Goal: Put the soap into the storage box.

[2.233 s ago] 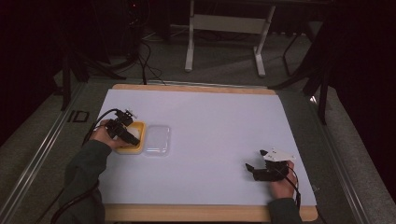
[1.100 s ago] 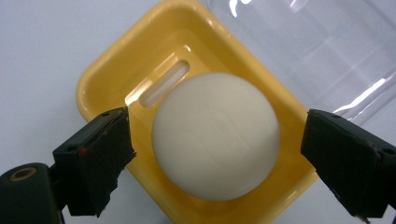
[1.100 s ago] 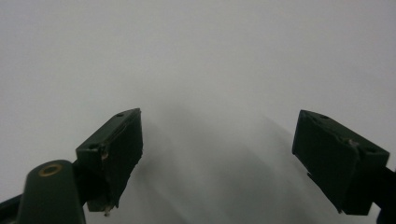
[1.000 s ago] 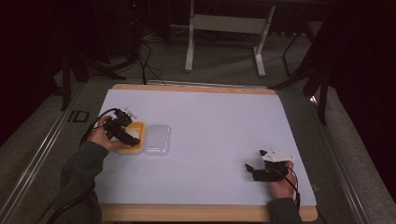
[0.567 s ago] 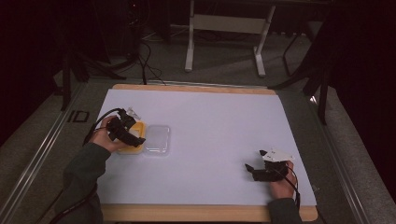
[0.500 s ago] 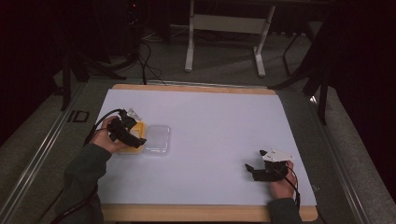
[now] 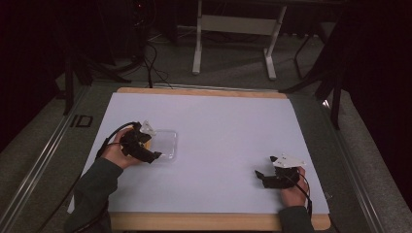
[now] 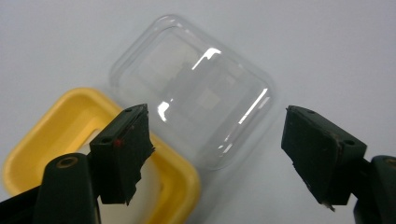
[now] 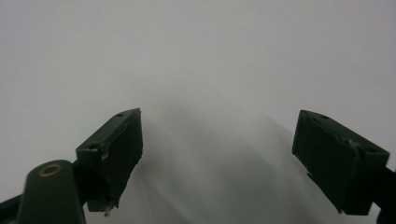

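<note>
A yellow square container [image 8: 70, 116] sits on the white sheet, with a clear plastic lid [image 8: 196, 93] lying flat right beside it. In the high view the yellow container [image 7: 145, 141] and the clear lid [image 7: 166, 143] are at the left of the table. My left gripper [image 8: 217, 126] hovers over them; its jaws have just been closing and still stand apart, with nothing pressed between the pads. One jaw is over the container's rim, the other over bare sheet. In the high view the left gripper [image 7: 148, 151] is held in a hand. My right gripper [image 9: 219, 126] is open over bare sheet at the front right [image 7: 262, 175].
A white sheet [image 7: 218, 126] covers the wooden table, whose front edge [image 7: 204, 221] runs along the bottom. Beyond the table, a metal stand [image 7: 233, 29] and cables [image 7: 150, 58] are on the dark floor.
My left gripper has moved right, from over the yellow container toward the clear lid. The right gripper has stayed where it was.
</note>
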Available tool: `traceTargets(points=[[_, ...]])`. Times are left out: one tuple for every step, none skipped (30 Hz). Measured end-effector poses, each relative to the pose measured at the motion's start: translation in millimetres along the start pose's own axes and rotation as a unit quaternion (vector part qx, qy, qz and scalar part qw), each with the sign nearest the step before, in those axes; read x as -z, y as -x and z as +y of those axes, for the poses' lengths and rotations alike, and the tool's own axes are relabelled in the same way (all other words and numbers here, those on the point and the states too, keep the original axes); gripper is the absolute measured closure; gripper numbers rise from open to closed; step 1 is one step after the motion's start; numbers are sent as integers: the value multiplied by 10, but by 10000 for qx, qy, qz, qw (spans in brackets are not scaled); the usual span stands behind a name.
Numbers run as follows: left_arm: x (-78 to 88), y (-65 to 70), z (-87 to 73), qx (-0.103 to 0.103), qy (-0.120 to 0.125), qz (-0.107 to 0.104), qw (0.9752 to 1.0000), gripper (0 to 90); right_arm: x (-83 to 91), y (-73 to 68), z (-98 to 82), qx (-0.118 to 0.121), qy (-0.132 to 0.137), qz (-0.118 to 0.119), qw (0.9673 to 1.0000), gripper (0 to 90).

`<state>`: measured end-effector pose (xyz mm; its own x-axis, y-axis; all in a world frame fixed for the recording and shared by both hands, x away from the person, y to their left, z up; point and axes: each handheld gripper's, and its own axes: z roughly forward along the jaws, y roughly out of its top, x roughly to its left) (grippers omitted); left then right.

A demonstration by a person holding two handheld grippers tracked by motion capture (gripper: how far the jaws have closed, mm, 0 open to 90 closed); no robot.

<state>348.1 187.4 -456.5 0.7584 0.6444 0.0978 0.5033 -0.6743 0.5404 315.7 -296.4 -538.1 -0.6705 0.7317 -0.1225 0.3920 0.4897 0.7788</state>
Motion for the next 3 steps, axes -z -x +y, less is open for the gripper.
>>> traceTargets(points=[[-8,45,-12,0,58,-37,10000,266,-8,-2,3,-17,-44,1,10000,158],[-14,77,-26,11,114,-58,9999,266,-8,-2,3,-17,-44,1,10000,158],[-21,121,-51,29,205,-88,9997,277,-13,1,5,-7,-71,0,10000,158]])
